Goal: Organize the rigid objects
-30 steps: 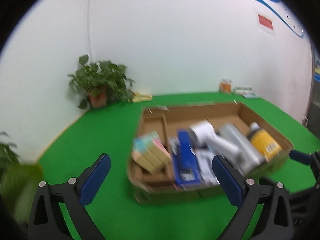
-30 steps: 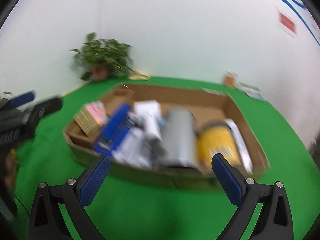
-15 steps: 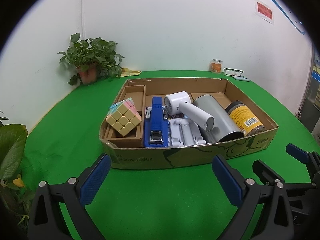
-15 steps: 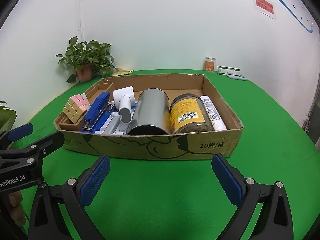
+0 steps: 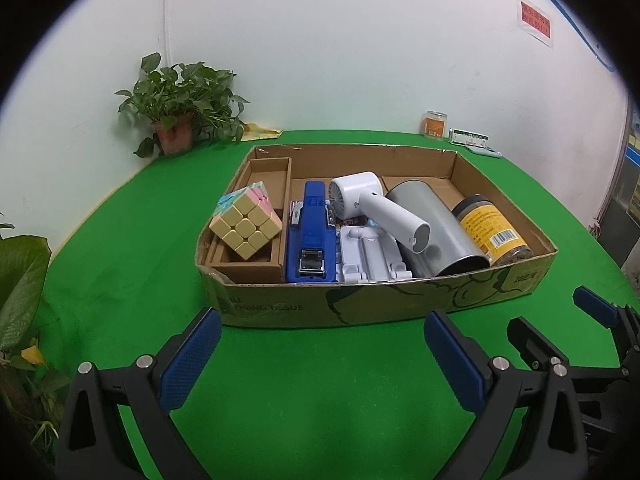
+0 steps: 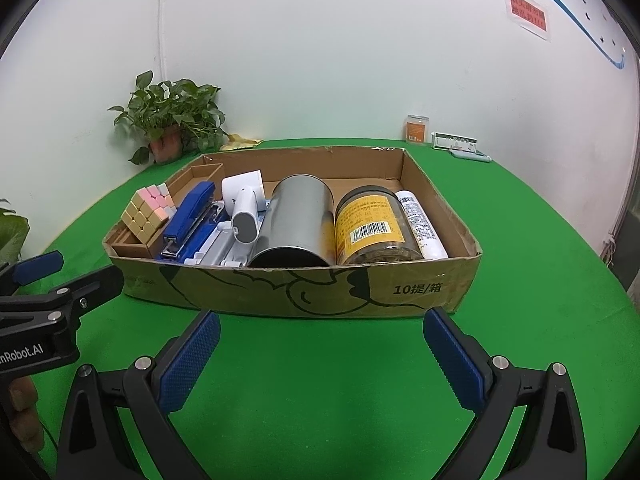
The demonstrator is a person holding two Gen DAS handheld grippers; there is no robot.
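A shallow cardboard box (image 5: 360,300) (image 6: 420,288) lies on the green table. It holds a pastel puzzle cube (image 5: 246,226) (image 6: 149,210) in a small inner tray, a blue stapler (image 5: 314,236) (image 6: 189,216), a white handheld fan (image 5: 376,208) (image 6: 245,208), a grey metal tin (image 5: 436,232) (image 6: 298,220), a yellow-labelled jar (image 5: 492,228) (image 6: 370,224) and a white tube (image 6: 422,224). My left gripper (image 5: 320,360) and right gripper (image 6: 320,360) are both open and empty, just in front of the box.
A potted plant (image 5: 180,116) (image 6: 168,120) stands at the back left against the wall. A small orange jar (image 5: 434,123) (image 6: 417,129) and a flat packet (image 6: 454,141) sit at the back right. Large leaves (image 5: 20,272) are at the far left.
Both views have steadied from a blurred sweep and pulled back from the box. The box's front wall now faces both grippers. Both stay open.
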